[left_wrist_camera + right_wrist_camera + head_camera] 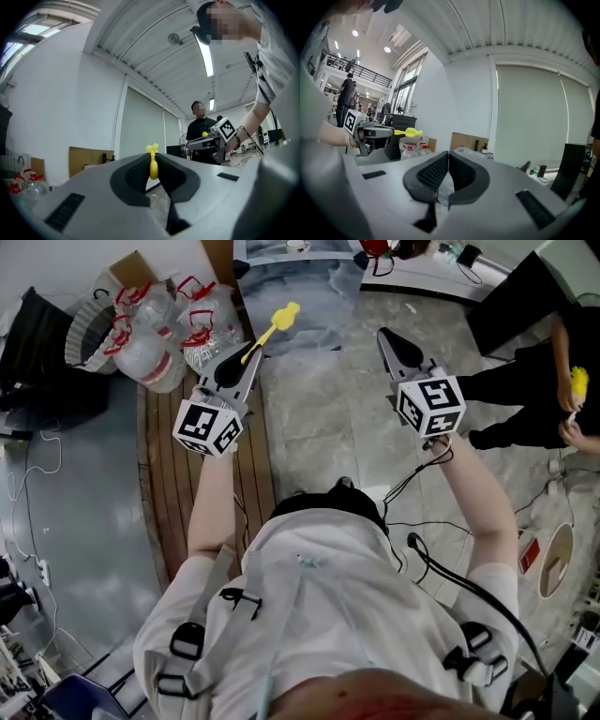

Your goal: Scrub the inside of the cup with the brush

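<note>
Yellow brush [277,322] pinched between the left gripper's [249,352] jaws.
Its head sticks out past the jaws, near plastic bottles [150,334] with red handles. The right gripper [386,337], well apart, is pressed together on nothing, and a bystander [525,390] stands beyond.

Brush [285,315]: smooth yellow plastic, faintly glossy. Left gripper [153,165] and right gripper [447,161]: matt grey plastic shells. The pads [431,174] are black, finely ribbed and rubbery in look. Marker cubes [208,426]: matt black-and-white print. Floor [347,418]: smooth grey stone-like slabs with a dull sheen, and beside them brown wooden slats [169,474]. Bottles [155,348]: clear, shiny plastic. Box [131,270]: matt brown cardboard. Shirt [328,606]: white matt cloth.
</note>
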{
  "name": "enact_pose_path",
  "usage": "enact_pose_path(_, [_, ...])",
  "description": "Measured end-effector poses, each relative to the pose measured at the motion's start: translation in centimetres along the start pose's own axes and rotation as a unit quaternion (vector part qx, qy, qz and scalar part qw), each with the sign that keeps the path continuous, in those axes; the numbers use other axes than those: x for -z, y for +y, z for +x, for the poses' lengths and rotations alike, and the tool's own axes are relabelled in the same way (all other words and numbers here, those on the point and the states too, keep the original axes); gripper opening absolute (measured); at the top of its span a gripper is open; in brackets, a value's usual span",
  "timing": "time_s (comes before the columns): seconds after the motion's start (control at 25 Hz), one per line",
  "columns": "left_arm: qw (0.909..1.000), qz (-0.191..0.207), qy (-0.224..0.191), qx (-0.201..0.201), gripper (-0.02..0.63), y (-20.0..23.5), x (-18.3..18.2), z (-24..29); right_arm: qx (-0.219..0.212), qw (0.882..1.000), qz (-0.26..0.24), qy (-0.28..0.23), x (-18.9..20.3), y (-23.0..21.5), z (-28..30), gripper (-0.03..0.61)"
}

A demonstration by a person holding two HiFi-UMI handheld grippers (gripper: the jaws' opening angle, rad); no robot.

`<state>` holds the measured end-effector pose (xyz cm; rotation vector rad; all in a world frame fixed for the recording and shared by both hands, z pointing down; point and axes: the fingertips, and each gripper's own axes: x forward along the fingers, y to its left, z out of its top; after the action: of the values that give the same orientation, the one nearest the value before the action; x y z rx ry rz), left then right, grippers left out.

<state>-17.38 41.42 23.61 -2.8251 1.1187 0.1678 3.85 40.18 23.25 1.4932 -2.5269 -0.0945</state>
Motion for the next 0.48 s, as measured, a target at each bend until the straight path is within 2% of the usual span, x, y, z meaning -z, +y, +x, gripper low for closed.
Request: enact_pose_path(0.48, [0.9996,0.003,0.014,-0.023,0.037,1.1,1.1,1.3,-0.012,1.000,0.013,-0.006,0.8,-2.1,1.9,0.018])
